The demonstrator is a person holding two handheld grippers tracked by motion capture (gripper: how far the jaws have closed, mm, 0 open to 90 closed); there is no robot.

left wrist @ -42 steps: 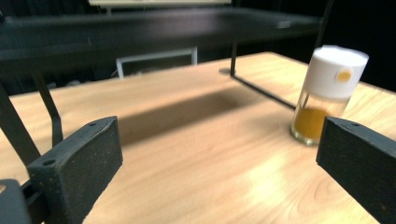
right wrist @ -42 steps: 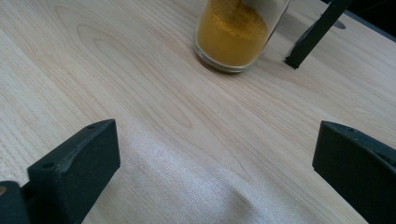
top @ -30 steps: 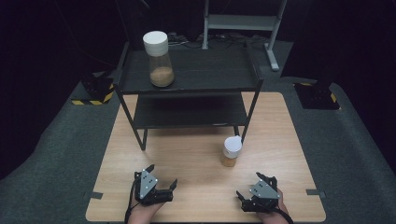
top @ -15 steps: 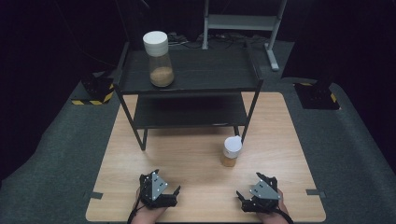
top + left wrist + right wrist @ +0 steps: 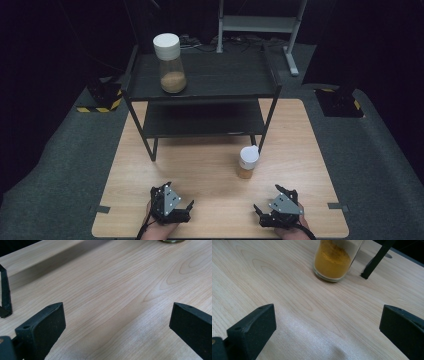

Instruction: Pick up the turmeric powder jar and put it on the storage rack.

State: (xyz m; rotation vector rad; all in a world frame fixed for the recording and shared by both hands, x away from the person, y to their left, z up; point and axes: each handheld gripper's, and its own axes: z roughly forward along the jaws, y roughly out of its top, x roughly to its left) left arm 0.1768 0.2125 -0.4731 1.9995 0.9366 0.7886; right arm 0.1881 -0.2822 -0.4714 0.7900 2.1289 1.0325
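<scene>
We see the small jar [image 5: 248,161] of yellow-orange powder standing upright on the wooden table [image 5: 210,165], ahead of the right gripper [image 5: 276,209] and a little to the left of its fingers [image 5: 252,326], well apart from them. Both our grippers rest low over the near edge with jaws spread wide, gripping nothing. The left gripper [image 5: 172,210] points across bare wood. Beyond the small jar, just beside it, a leg of the black shelf [image 5: 200,80] meets the table; a larger jar [image 5: 171,62] stands on top.

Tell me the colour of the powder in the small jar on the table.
Yellow-orange powder in the small jar, clearest in the right gripper view; its lid is white in the high view.
</scene>
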